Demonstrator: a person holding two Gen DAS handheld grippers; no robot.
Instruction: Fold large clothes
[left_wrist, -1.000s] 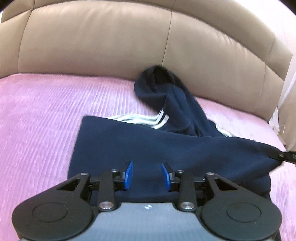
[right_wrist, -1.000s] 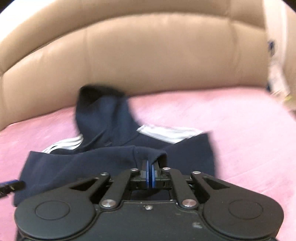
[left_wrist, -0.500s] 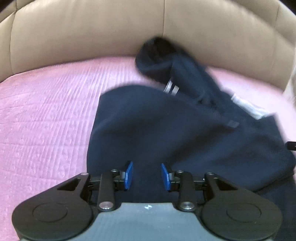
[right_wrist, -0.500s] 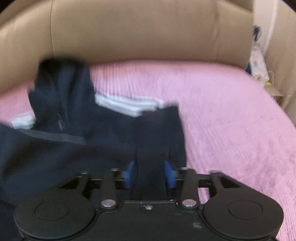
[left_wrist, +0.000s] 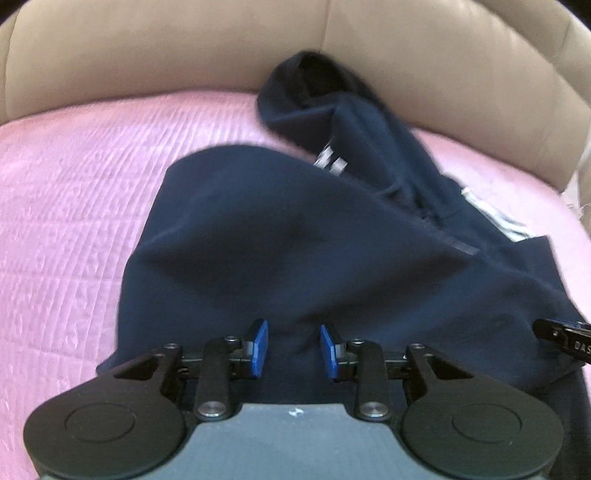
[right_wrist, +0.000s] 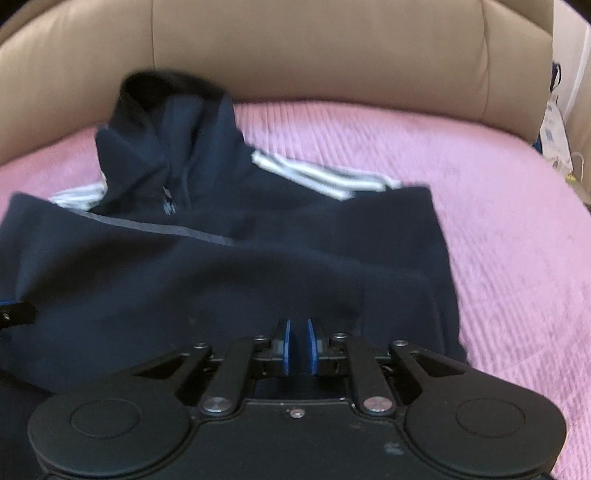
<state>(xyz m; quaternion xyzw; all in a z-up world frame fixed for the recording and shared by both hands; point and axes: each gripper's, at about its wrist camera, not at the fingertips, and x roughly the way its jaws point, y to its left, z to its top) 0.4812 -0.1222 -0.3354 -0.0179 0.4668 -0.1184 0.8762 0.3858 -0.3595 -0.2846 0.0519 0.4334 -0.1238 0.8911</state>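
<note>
The left gripper (left_wrist: 294, 347) is holding its jaws spread apart, with the blue pads (left_wrist: 260, 345) hovering over the near edge of the navy hoodie (left_wrist: 295, 236) and gripping nothing. The right gripper (right_wrist: 297, 345) is keeping its jaws nearly pressed together, a narrow slit showing between the pads; whether cloth is lying pinched in that slit cannot be told. The hoodie is lying folded on the pink bedspread (left_wrist: 74, 184), spreading just ahead of and beneath both sets of jaws. Its hood (right_wrist: 166, 110) is leaning against the beige headboard (right_wrist: 314, 48), and white stripes (right_wrist: 321, 177) are peeking out beyond the folded body.
</note>
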